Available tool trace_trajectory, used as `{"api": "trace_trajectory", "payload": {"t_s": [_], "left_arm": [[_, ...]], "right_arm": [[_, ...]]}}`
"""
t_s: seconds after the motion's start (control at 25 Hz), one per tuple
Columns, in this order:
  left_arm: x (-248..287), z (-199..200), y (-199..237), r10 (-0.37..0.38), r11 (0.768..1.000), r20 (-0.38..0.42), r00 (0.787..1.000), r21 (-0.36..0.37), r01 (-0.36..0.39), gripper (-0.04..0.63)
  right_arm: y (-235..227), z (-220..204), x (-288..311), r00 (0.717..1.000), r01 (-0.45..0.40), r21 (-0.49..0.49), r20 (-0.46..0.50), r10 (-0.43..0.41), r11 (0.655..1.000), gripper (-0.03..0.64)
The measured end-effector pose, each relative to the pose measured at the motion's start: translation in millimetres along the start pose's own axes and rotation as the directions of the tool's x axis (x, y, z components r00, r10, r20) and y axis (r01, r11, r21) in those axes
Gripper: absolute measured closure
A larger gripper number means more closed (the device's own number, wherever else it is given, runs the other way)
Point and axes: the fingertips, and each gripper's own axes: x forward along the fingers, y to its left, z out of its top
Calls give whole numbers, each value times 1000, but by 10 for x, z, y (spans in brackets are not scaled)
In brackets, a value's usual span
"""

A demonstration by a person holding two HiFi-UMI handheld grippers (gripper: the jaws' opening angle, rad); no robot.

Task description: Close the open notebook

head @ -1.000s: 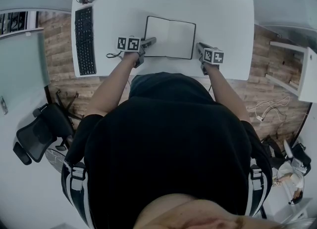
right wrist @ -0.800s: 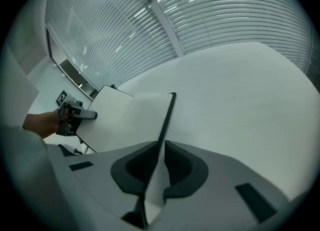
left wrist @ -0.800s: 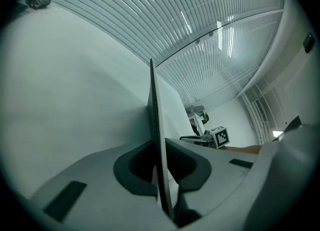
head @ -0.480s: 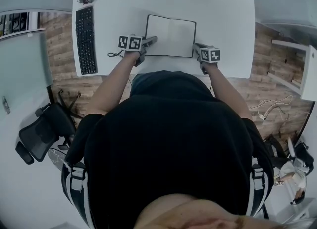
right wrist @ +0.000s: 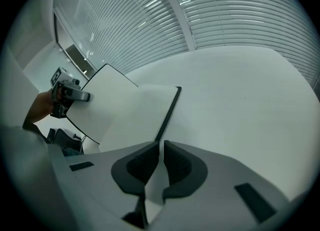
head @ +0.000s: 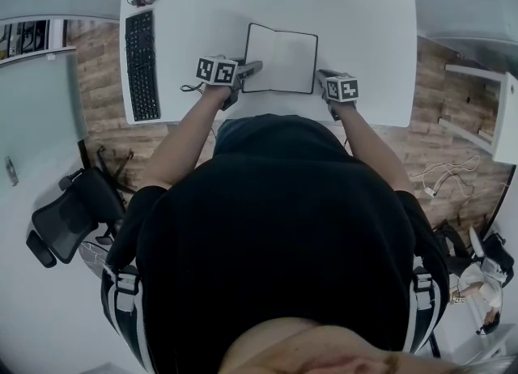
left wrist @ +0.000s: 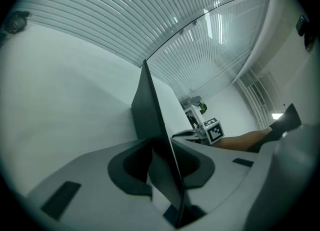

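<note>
Halfway at best: left cover (left wrist: 148, 107) of notebook (head: 288, 58) upright between loose, just-opening jaws of left gripper (left wrist: 162, 161) (opposite edge pinched in just-closing right gripper (right wrist: 161, 151)), yet to fold shut.

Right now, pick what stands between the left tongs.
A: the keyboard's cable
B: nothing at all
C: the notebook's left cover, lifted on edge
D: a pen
C: in the left gripper view the notebook's left cover stands raised on edge between the left tongs, whose jaws have just been opening with the cover between them.
</note>
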Motion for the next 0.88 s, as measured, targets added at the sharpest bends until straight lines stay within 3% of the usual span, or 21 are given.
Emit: {"api": "trace_trajectory", "payload": {"t_s": [0.44, 0.88], "left_arm": [[25, 8, -233, -31, 997, -22, 999, 70, 33, 419], [201, 75, -648, -78, 983, -53, 996, 162, 86, 390]], "right_arm": [[135, -60, 44, 1000, -21, -4, -14, 21, 1000, 558], [162, -90, 61, 1000, -30, 8, -3, 30, 1000, 558]]}}
